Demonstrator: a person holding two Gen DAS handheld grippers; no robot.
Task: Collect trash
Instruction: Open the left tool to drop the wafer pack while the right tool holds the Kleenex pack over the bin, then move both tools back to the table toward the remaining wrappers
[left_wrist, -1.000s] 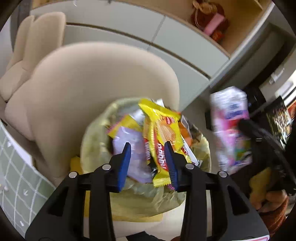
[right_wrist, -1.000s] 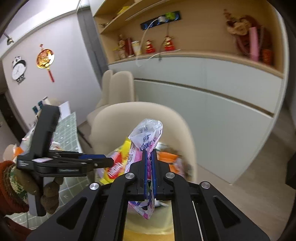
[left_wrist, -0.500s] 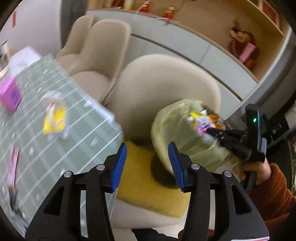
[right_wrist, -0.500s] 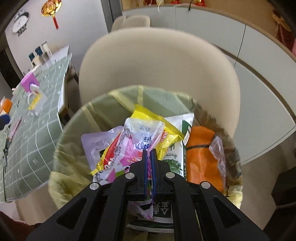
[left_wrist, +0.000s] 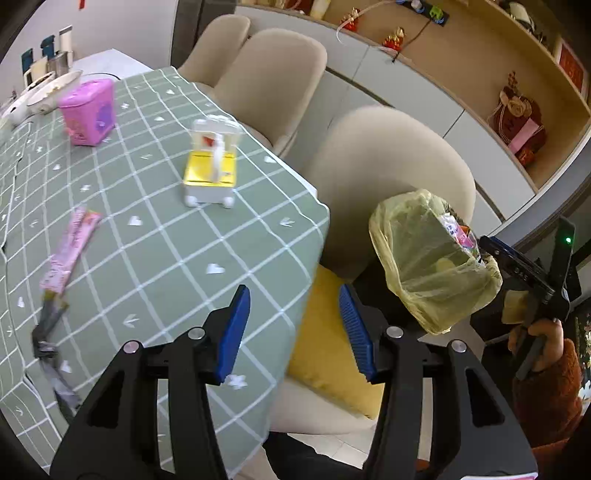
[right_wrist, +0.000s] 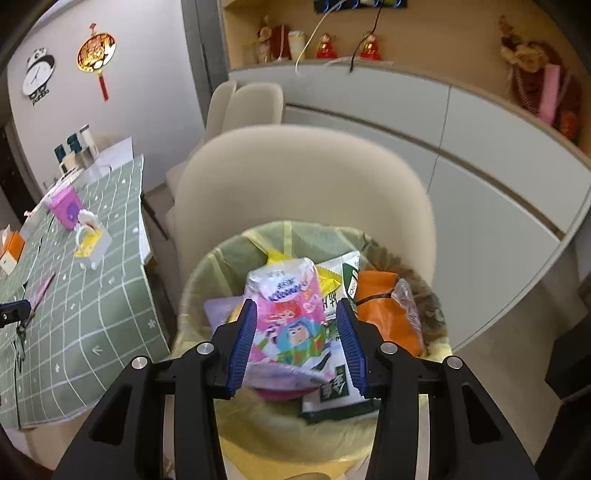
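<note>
A trash bin lined with a yellow bag stands on a yellow-cushioned chair, filled with wrappers; it also shows in the left wrist view. My right gripper is open above the bin, and a pink cartoon tissue pack lies loose on the pile between the jaws. My left gripper is open and empty over the edge of the green checked table. On the table lie a pink wrapper, a dark wrapper and a white and yellow carton.
A pink box and a bowl stand further back on the table. Beige chairs line the table's side. One chair back rises behind the bin. Grey cabinets run along the wall.
My right gripper has opened and let go of the pink tissue pack, which now rests on the trash pile. My left gripper has swung from the bin towards the table.
</note>
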